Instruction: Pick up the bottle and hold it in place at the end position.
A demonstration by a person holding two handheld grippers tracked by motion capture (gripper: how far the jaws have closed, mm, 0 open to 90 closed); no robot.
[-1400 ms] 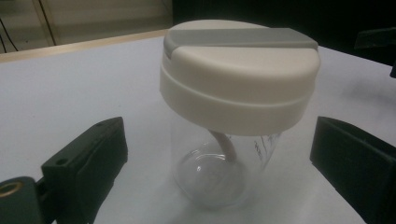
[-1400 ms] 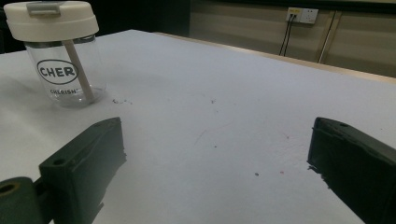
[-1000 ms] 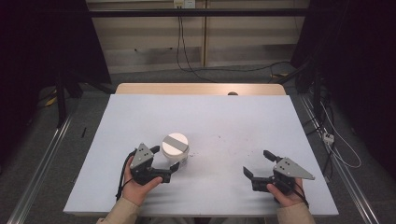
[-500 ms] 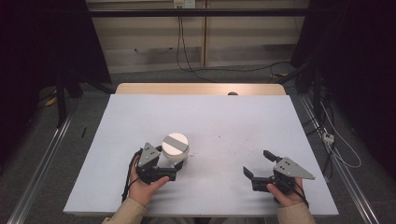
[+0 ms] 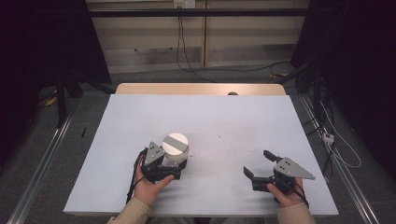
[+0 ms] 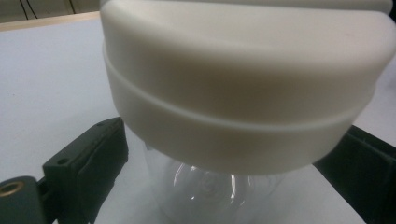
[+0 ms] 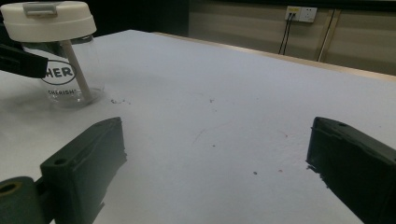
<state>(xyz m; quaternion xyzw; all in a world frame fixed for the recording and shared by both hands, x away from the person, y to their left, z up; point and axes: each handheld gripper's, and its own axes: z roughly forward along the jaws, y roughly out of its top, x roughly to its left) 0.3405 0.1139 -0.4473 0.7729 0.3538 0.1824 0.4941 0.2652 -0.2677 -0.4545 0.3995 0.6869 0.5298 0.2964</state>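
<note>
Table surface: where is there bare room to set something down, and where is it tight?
Free: the far half of the table, beyond the cup, and the middle stretch between the cup and the right gripper. Crowded: the near left, where the left gripper has its jaws around the cup's clear body.

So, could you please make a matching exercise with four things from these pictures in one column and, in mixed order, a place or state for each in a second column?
Things:
1. left gripper
2. right gripper
3. white lid
4. wall socket

Places or states:
A. on top of the clear cup
B. jaws open over bare table surface
C. on the far wall, with cables hanging down
D. jaws on both sides of the clear cup

Pairs: 1-D, 2-B, 3-A, 4-C
</note>
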